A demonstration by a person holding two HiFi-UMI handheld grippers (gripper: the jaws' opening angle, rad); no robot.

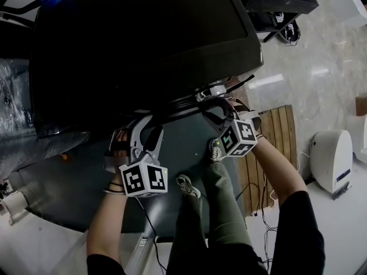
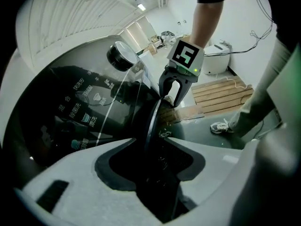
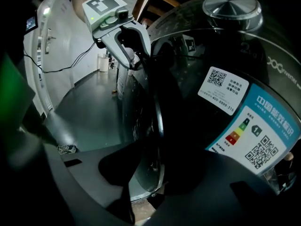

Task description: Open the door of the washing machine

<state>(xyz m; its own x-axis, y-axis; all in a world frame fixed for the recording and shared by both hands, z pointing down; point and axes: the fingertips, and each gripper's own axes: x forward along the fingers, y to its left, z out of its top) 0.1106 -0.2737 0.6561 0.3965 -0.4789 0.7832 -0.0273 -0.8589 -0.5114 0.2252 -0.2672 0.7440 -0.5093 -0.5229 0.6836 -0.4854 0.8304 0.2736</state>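
A black washing machine (image 1: pixel 143 44) fills the upper part of the head view, seen from above. Its round door (image 2: pixel 151 119) has a chrome rim (image 1: pixel 192 101) and dark glass (image 3: pixel 141 121). My left gripper (image 1: pixel 148 122) reaches the door's left side, and in the left gripper view the rim runs straight between its jaws (image 2: pixel 153 173), which are shut on it. My right gripper (image 1: pixel 217 106) holds the rim farther right; in its own view the jaws (image 3: pixel 141 182) clamp the rim and glass. Each gripper shows in the other's view, the right gripper (image 2: pixel 171 100) and the left gripper (image 3: pixel 134 62).
A silver knob (image 2: pixel 121 55) and a lit control panel sit on the machine's front, beside an energy label (image 3: pixel 254 135). A wooden pallet (image 1: pixel 275 148) and a white appliance (image 1: pixel 331 156) stand to the right. The person's shoes (image 1: pixel 188 185) and cables lie on the grey floor.
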